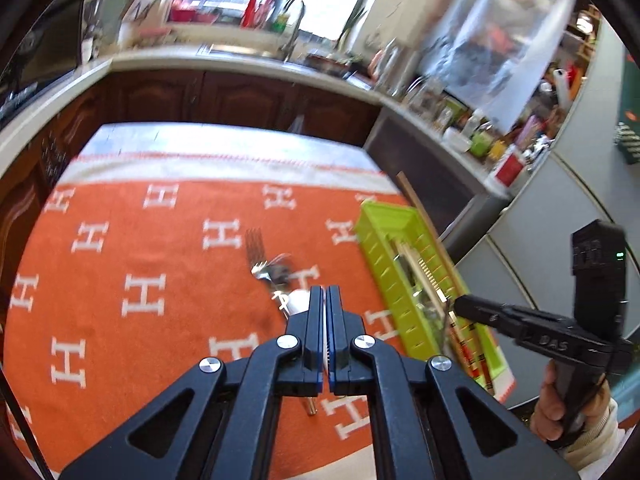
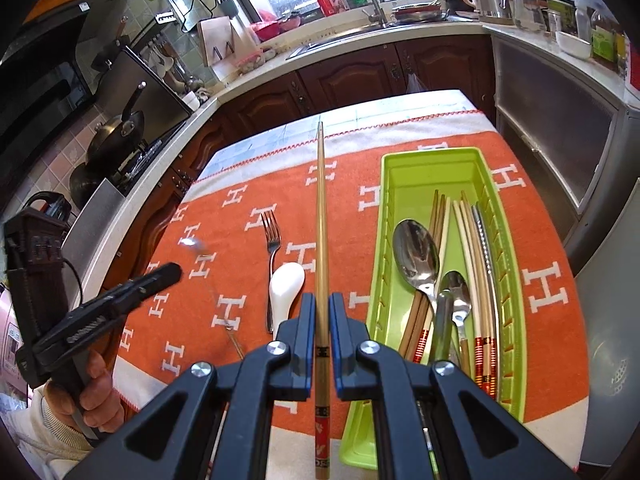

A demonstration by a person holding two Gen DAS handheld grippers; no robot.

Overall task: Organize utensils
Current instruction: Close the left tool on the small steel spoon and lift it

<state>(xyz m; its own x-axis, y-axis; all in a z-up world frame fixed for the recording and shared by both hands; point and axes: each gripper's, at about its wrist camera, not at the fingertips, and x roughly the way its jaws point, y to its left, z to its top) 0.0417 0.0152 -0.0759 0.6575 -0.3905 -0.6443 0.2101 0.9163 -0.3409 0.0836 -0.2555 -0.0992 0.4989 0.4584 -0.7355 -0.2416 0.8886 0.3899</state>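
The right gripper (image 2: 319, 316) has its jaws clenched on a chopstick (image 2: 320, 208), which points straight ahead of them. The tray (image 2: 400, 160) lies just right of the jaws, already holding spoons and chopsticks. To place it well, I would swing right, align it with the tray's length, lower, then release. The left gripper (image 1: 325, 304) has its jaws clenched, apparently empty, above the fork (image 1: 256, 248) and white spoon (image 1: 298, 300) on the desk.

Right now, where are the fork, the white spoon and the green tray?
fork (image 2: 272, 240), right wrist view, on its neck below the tines.
white spoon (image 2: 286, 285), right wrist view, on its bowl.
green tray (image 2: 430, 155), right wrist view, on its far rim.
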